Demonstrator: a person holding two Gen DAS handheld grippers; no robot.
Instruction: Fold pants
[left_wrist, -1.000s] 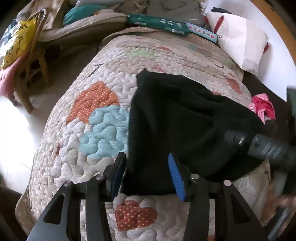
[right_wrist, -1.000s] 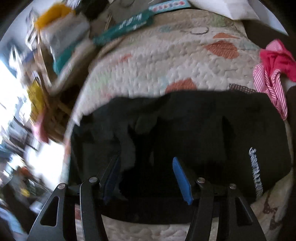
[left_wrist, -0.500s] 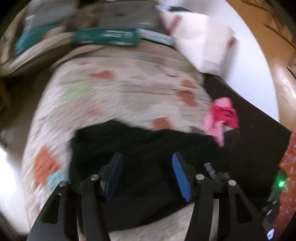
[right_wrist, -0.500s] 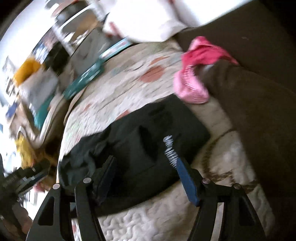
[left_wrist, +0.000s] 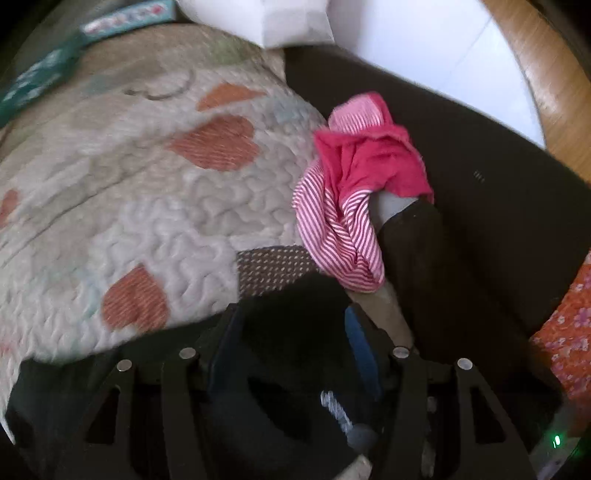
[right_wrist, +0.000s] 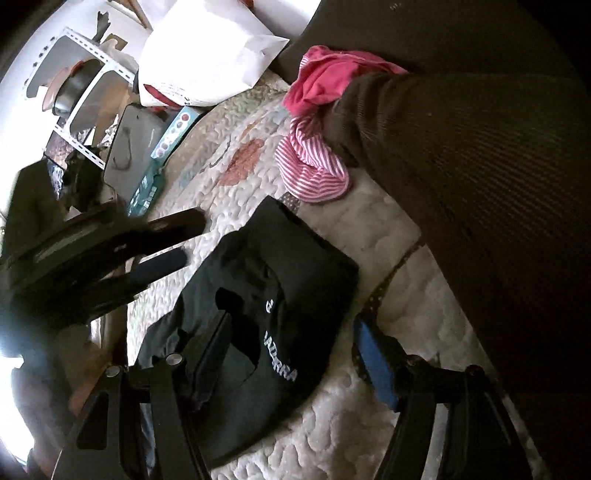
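The black pants (right_wrist: 266, 295) lie folded in a compact block on the heart-patterned quilt (right_wrist: 369, 424), white lettering facing up. My right gripper (right_wrist: 291, 350) hovers over their near right edge. Its jaws are opening, one finger over the cloth and the other over bare quilt, pressing nothing. My left gripper (right_wrist: 190, 239) hangs in the air left of the pants, its fingers apart and empty. In the left wrist view the left gripper (left_wrist: 291, 332) stands open above the pants (left_wrist: 280, 369).
A crumpled pink and striped garment (left_wrist: 354, 177) lies at the quilt's far right edge, against a dark brown cushion (right_wrist: 480, 184). A white bag (right_wrist: 207, 55) and a teal box (right_wrist: 162, 147) sit at the far end. Shelves stand beyond.
The left gripper swung right, from the pants' left edge toward the pink garment. The right gripper rolled and drew back over the pants' right edge. Both jaws stand wider.
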